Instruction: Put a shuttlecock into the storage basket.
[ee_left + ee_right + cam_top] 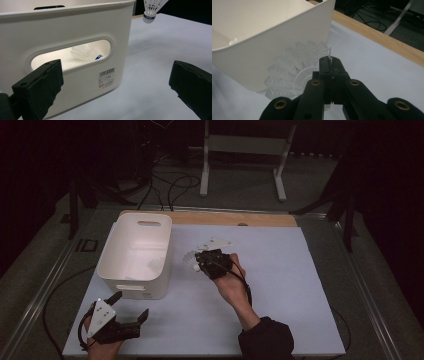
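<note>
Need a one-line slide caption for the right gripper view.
Right gripper shut on the skirt of a white plastic shuttlecock, held beside the white plastic bin.

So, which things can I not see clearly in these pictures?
- Shuttlecock in the bin: the left gripper view shows part of it through the handle slot; the white bin wall hides the rest.
- Held shuttlecock: in the right gripper view the right gripper covers its cork, and its skirt is cut off by the top edge in the left gripper view.
- Barcode label: print too small.
</note>
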Demonstrator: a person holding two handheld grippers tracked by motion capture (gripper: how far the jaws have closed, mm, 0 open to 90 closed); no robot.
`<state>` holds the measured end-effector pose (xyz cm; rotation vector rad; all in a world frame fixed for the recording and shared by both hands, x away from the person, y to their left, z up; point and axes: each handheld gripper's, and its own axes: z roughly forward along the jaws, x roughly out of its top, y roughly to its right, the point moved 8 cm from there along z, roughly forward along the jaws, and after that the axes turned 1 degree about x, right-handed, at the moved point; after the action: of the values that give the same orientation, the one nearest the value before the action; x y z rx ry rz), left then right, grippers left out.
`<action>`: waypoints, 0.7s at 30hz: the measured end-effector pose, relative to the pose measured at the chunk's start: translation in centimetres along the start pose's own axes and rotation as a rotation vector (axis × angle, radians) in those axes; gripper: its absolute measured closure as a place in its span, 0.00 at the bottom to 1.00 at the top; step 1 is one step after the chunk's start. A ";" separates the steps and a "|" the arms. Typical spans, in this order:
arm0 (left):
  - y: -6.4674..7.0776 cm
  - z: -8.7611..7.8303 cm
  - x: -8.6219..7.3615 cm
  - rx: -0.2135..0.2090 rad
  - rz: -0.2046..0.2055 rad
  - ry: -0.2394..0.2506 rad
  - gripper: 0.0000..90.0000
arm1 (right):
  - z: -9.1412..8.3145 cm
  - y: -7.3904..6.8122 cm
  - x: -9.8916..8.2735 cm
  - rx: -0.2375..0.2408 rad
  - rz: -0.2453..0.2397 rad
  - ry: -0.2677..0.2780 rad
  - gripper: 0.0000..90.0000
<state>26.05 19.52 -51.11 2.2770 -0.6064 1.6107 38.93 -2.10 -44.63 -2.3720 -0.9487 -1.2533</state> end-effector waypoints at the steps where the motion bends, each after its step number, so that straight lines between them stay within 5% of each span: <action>1: 0.0 0.0 0.0 0.000 0.001 -0.001 0.00 | 0.0 0.0 0.1 -0.001 -0.002 0.003 0.99; 21: 0.0 0.0 0.0 0.000 0.003 -0.001 0.00 | -0.7 -0.5 1.0 0.016 -0.005 0.029 0.99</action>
<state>26.07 19.52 -51.14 2.2778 -0.6108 1.6113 38.56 -1.67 -43.40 -2.3343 -0.9531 -1.2738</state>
